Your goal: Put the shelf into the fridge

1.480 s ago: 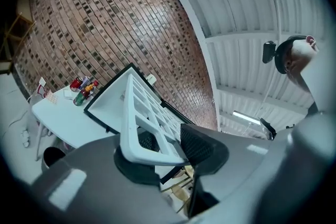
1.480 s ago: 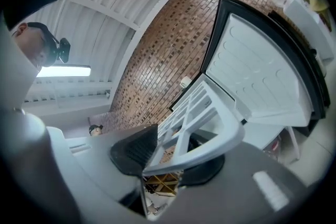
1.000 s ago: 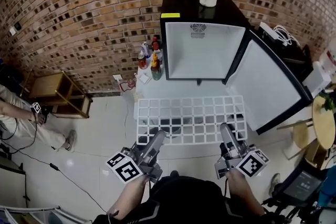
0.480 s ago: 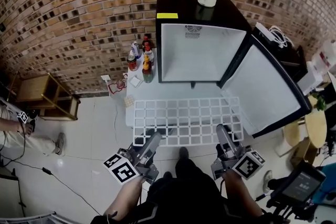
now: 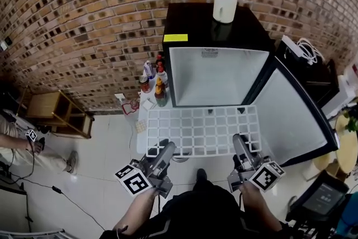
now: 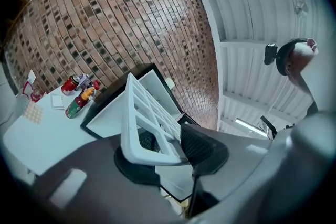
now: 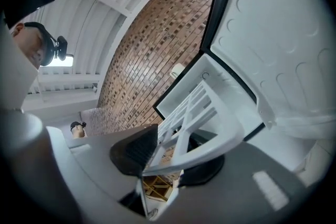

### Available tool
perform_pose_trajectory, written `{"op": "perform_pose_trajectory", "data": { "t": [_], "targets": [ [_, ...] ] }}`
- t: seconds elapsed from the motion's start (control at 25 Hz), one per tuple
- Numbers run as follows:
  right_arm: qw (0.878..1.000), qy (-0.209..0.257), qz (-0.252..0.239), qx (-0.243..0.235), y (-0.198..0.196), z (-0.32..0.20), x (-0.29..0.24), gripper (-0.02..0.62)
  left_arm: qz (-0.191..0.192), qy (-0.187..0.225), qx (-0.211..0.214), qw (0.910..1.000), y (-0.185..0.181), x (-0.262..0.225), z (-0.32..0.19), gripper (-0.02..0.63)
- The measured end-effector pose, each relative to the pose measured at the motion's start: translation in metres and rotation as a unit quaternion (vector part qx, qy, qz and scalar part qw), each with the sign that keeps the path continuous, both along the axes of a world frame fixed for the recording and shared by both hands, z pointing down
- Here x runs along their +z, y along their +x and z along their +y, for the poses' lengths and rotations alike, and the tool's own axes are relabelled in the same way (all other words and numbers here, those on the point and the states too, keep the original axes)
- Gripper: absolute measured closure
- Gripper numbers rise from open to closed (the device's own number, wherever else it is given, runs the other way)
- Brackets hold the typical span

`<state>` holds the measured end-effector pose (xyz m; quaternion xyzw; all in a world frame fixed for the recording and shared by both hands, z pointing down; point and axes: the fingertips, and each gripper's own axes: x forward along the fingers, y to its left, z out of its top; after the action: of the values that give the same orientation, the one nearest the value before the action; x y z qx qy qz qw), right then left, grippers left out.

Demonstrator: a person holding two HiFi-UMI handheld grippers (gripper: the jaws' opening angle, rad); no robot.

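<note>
The shelf [image 5: 201, 130], a white grid of moulded bars, was carried level in front of the fridge [image 5: 218, 28], its far edge just short of the open cavity and none of it inside. The fridge door [image 5: 293, 120] stood swung wide to the right of the cavity.

The left gripper [image 5: 166, 148] held the shelf's near rail towards its left corner, its fingers [image 6: 202, 147] clamped on the rim bar. The right gripper [image 5: 239, 141] held the same rail towards the right corner, its fingers [image 7: 137, 152] likewise closed on the bar.

The shelf looked stiff and light, since it showed no sag across its span while held by one edge only. Smooth plastic may slip, so the hold probably belonged on the thick outer rail rather than the thin inner bars, which would likely flex or crack. Holding both corners should keep it from twisting as it goes in.

A white cup [image 5: 224, 8] stood on top of the fridge. Bottles [image 5: 159, 84] stood on the white worktop [image 5: 141, 140] just left of the fridge, close to the shelf's left edge, so a sideways drift might knock them.
</note>
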<state>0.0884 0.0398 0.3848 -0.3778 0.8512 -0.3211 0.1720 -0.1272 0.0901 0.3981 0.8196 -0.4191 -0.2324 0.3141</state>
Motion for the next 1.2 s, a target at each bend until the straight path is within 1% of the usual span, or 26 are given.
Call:
{"op": "perform_pose_trajectory", "data": {
  "t": [0.2,0.4,0.72,0.84,0.96,1.08,1.2],
  "targets": [
    [1.0,-0.002,-0.013,0.003,0.019,-0.038,-0.002,0.468,-0.014,0.0,0.004,0.9999,0.018,-0.01,-0.04,0.494],
    [1.0,0.0,-0.006,0.002,0.037,-0.068,0.004,0.466,-0.009,-0.01,0.006,0.9999,0.036,-0.002,-0.071,0.494],
    [0.999,-0.028,-0.022,0.007,0.056,-0.104,0.023,0.465,-0.031,-0.036,0.01,0.9988,0.055,0.003,-0.109,0.494],
    [0.999,-0.024,-0.024,0.002,0.057,-0.117,0.027,0.465,-0.034,-0.039,0.004,0.9987,0.056,0.007,-0.12,0.494],
    [0.999,-0.027,-0.019,0.001,0.053,-0.124,0.033,0.465,-0.026,-0.047,0.001,0.9985,0.052,0.014,-0.125,0.495],
    [0.999,-0.033,-0.013,0.004,0.047,-0.131,0.041,0.463,-0.02,-0.052,0.007,0.9984,0.046,0.025,-0.134,0.497],
    [0.999,-0.044,-0.017,0.016,0.041,-0.141,0.051,0.464,-0.021,-0.058,0.023,0.9978,0.039,0.033,-0.149,0.497]
  ]
}}
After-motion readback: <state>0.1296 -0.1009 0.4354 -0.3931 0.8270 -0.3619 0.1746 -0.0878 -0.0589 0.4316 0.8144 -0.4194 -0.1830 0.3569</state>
